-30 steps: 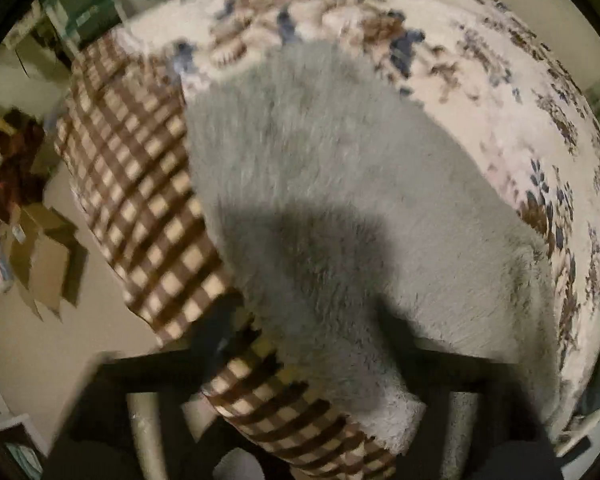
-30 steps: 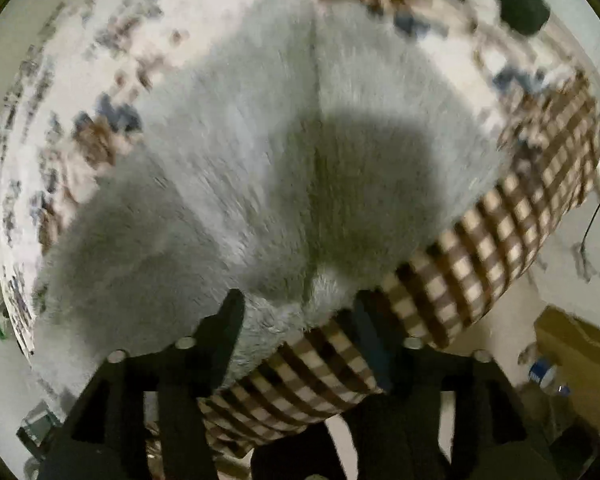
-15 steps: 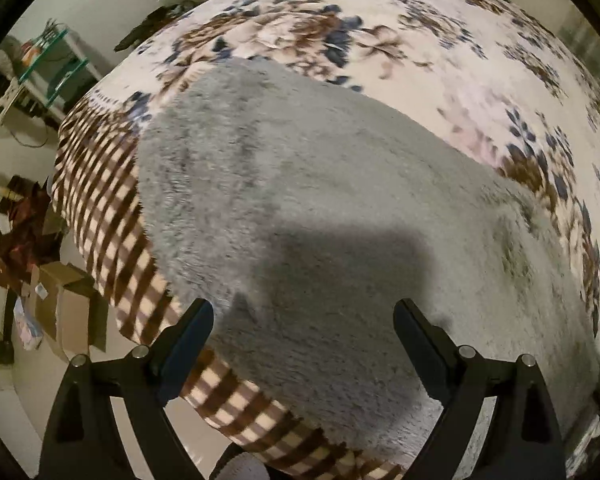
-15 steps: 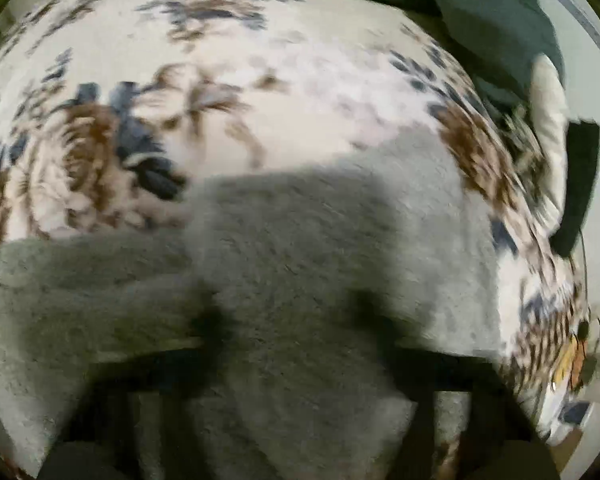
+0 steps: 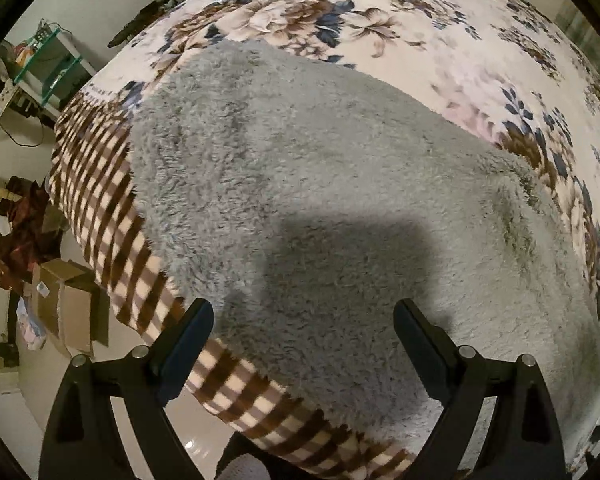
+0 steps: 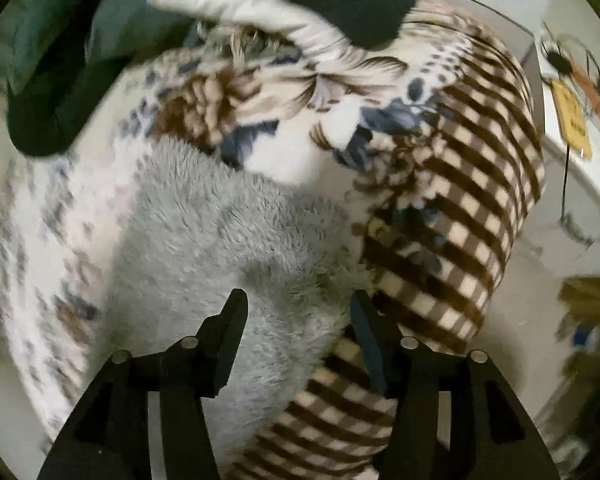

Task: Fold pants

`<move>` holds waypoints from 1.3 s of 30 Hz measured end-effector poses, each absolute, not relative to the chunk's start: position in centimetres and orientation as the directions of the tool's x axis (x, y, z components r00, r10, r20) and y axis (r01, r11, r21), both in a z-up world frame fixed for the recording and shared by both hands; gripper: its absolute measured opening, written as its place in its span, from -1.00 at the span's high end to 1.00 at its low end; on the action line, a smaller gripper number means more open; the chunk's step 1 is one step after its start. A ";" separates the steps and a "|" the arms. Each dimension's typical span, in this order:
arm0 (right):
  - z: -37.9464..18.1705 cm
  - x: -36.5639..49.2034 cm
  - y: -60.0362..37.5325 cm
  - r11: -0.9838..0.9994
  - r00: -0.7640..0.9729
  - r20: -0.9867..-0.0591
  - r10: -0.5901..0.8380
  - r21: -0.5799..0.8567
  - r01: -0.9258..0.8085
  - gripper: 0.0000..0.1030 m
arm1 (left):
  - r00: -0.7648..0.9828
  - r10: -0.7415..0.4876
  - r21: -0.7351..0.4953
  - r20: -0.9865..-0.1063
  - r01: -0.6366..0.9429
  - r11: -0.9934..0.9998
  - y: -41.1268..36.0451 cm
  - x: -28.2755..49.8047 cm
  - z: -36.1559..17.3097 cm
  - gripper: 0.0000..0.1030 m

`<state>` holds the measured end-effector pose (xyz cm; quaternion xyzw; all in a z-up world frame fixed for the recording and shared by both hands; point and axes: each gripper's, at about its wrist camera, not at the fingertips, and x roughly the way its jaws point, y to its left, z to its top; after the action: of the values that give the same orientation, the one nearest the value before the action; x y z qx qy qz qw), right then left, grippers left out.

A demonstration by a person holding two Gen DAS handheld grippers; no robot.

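Observation:
The grey fleece pants lie flat on the flowered bed cover, reaching to the bed's near edge. My left gripper is wide open and empty, held above the pants' near edge. In the right wrist view, one end of the pants lies on the bed by its corner. My right gripper is open and empty, its fingers on either side of the pants' edge, just above it. This view is blurred.
The bed's side hangs in brown-and-cream check. Dark green bedding and a pale pillow lie at the bed's far end. Cardboard boxes and dark red clothes sit on the floor. A white shelf with cables stands beside the bed.
My left gripper has opened wide and lifted off the pants' edge. My right gripper has swung along the pants to their end near the bed's corner and stands open.

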<state>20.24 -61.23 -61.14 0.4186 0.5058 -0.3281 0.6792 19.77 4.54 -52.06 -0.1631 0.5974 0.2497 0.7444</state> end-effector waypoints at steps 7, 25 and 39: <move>-61.6 25.0 -54.9 0.523 0.252 -0.959 0.131 0.283 0.804 -0.10 | 0.167 0.249 0.122 -0.954 -0.542 0.832 5.0 20.5 -50.3 -0.79; -69.0 41.3 -41.8 0.431 0.090 -0.940 0.329 0.234 0.871 0.92 | 0.180 0.168 0.131 -0.969 -0.201 0.971 -9.9 35.7 -53.7 -0.79; -68.2 43.2 -43.6 0.484 0.177 -0.867 0.465 0.416 0.770 0.03 | 0.241 0.124 0.039 -0.963 -0.332 0.943 -3.0 31.4 -50.4 -0.79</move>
<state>43.21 -43.63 -68.24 0.4912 0.6285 -0.1291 0.5892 31.45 -3.04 -50.38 -0.0867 0.5986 0.1455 0.7830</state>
